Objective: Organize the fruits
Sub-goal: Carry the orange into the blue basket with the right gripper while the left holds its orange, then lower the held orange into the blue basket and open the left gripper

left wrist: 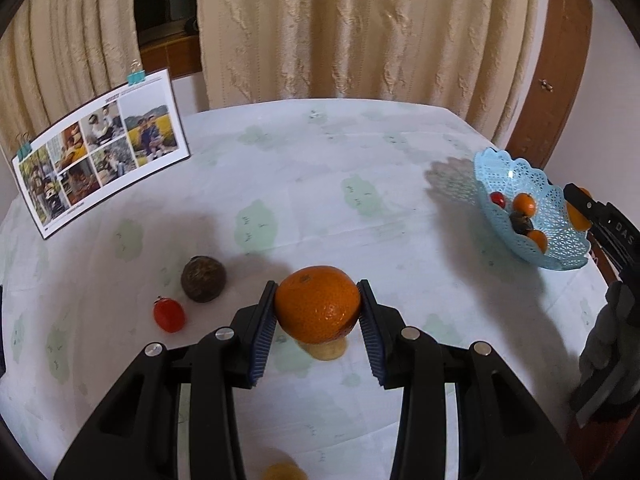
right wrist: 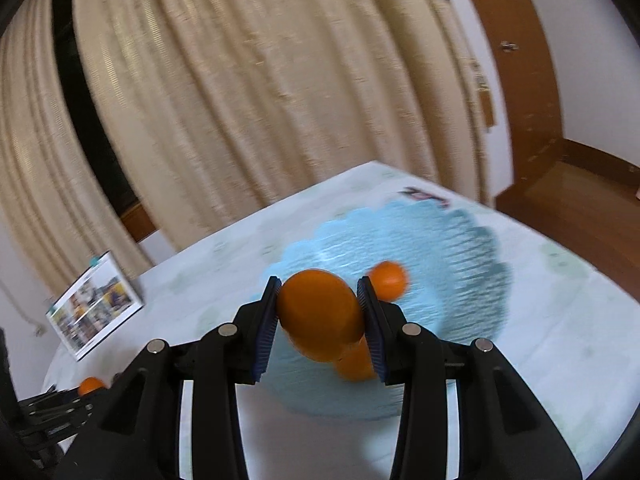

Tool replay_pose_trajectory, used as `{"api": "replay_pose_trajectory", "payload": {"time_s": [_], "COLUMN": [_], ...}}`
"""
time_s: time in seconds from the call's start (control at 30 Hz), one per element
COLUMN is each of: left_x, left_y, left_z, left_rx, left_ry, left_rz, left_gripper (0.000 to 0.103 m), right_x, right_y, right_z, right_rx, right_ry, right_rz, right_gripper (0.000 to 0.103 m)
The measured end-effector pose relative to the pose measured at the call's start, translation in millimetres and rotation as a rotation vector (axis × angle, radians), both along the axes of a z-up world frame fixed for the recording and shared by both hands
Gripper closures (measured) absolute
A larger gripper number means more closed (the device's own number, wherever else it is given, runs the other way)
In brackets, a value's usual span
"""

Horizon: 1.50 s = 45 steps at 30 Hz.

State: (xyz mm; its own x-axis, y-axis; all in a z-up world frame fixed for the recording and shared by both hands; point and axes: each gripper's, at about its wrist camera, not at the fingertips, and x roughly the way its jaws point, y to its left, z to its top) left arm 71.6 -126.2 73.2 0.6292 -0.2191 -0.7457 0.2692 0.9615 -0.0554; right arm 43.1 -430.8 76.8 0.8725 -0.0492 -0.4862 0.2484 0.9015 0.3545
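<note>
Across the whole lower field of the left wrist view spreads the round table [left wrist: 304, 184], covered in a smooth pale cloth printed with faint green patches; its far edge curves from nine o'clock through twelve to three against ribbed cream curtains [left wrist: 360, 28]. Bare cloth lies at the centre and toward twelve o'clock.

At two to three o'clock, close to the table's edge, sits the blue basket [left wrist: 560, 236], a shallow plastic bowl with a lacy pierced wall and scalloped rim, holding small oranges, a red fruit and a dark one. At ten o'clock a photo sheet [left wrist: 104, 156] stands propped, with clips on its top edge.

The left claw [left wrist: 318, 306] is clamped on a large orange [left wrist: 318, 304] with dimpled skin, its ribbed blue pads pressed to either side; the fruit appears raised above a yellowish patch on the cloth. At eight o'clock of it lie a rough dark round fruit [left wrist: 203, 279] and, just beside that, a glossy small tomato [left wrist: 169, 314], apart from each other.

The right claw [right wrist: 320, 316] is likewise closed on a second orange [right wrist: 320, 316], smooth and oval in this blurred view, held over the basket [right wrist: 460, 264]. Two more oranges lie inside, one at one o'clock [right wrist: 390, 280], one partly hidden behind the right pad.
</note>
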Motion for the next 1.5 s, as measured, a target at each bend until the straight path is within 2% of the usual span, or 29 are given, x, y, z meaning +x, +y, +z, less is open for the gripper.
{"api": "replay_pose_trajectory", "payload": {"time_s": [0.2, 0.4, 0.5, 0.53, 0.57, 0.7, 0.9, 0.97, 1.07, 1.27, 1.5], "left_x": [0, 0, 0, 1, 1, 1, 4, 6, 10, 22, 27], "left_y": [-22, -45, -56, -61, -64, -84, -117, -130, -151, -187, -207], "left_z": [2, 6, 9, 10, 10, 14, 20, 22, 23, 17, 4], "left_rx": [0.012, 0.023, 0.027, 0.026, 0.026, 0.029, 0.020, 0.012, 0.009, 0.012, 0.024], "left_ry": [-0.003, -0.015, -0.020, -0.020, -0.019, -0.030, -0.046, -0.052, -0.059, -0.056, -0.031], "left_rz": [-0.037, -0.078, -0.096, -0.106, -0.112, -0.149, -0.206, -0.234, -0.269, -0.317, -0.348], "left_gripper": [0.063, 0.063, 0.063, 0.063, 0.063, 0.063, 0.063, 0.063, 0.063, 0.063, 0.063], "right_x": [-2, -2, -3, -5, -7, -11, -20, -23, -25, -25, -27], "right_y": [-36, -43, -43, -44, -46, -49, -49, -51, -52, -52, -52], "right_z": [-12, -20, -20, -20, -20, -20, -16, -15, -15, -15, -15], "right_rx": [0.010, 0.034, 0.047, 0.059, 0.066, 0.082, 0.053, 0.050, 0.053, 0.056, 0.056], "right_ry": [0.048, 0.076, 0.064, 0.056, 0.050, 0.038, 0.009, 0.001, -0.001, 0.001, -0.008], "right_rz": [-0.081, -0.096, -0.107, -0.116, -0.127, -0.159, -0.229, -0.250, -0.265, -0.275, -0.282], "right_gripper": [0.063, 0.062, 0.058, 0.052, 0.051, 0.051, 0.050, 0.046, 0.045, 0.045, 0.045]}}
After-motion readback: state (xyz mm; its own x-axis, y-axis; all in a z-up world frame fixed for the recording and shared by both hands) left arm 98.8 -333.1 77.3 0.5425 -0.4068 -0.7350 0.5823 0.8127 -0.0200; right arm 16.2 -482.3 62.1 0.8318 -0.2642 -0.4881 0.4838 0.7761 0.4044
